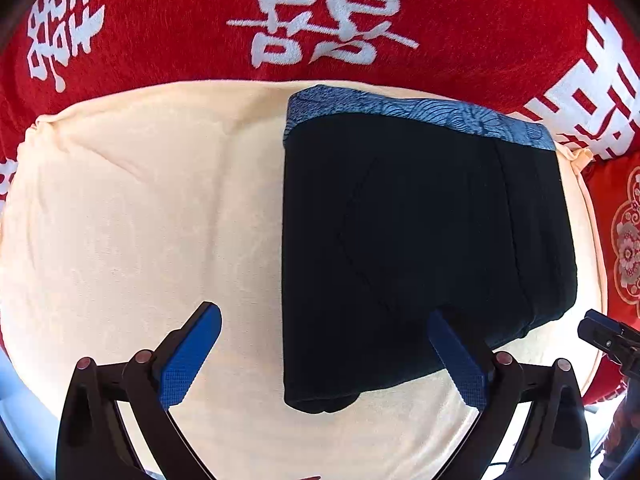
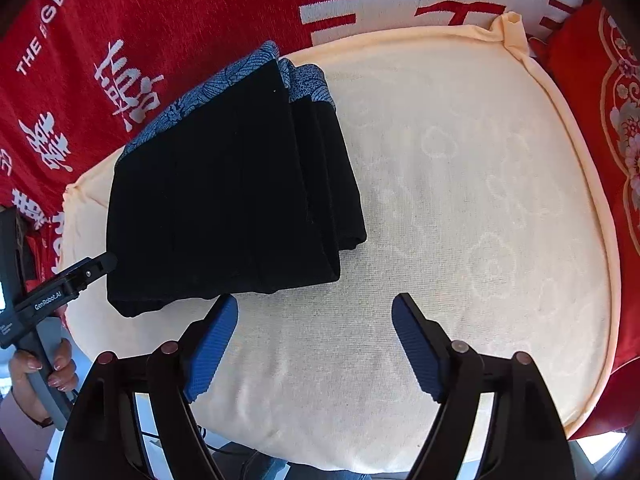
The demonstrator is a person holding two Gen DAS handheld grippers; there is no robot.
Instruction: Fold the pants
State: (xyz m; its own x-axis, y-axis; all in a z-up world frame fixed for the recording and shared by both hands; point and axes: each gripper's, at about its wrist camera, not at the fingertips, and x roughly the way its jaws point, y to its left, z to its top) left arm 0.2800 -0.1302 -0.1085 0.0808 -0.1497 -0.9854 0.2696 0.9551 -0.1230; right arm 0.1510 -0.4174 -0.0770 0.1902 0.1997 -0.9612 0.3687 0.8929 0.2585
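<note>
The black pants [image 1: 420,240] with a blue patterned waistband lie folded into a compact rectangle on a cream cushion [image 1: 140,220]. My left gripper [image 1: 324,316] is open and empty, hovering over the near edge of the folded pants. In the right wrist view the pants [image 2: 224,200] lie at the left of the cushion [image 2: 460,200]. My right gripper [image 2: 314,308] is open and empty, just in front of the pants' near right corner. The left gripper's finger [image 2: 92,268] shows at the pants' left edge.
A red blanket with white characters [image 1: 320,12] lies behind the cushion. A red embroidered pillow [image 2: 612,120] sits at the right. The person's hand [image 2: 44,368] holds the left gripper's handle. The right gripper's tip [image 1: 604,332] shows at the right edge.
</note>
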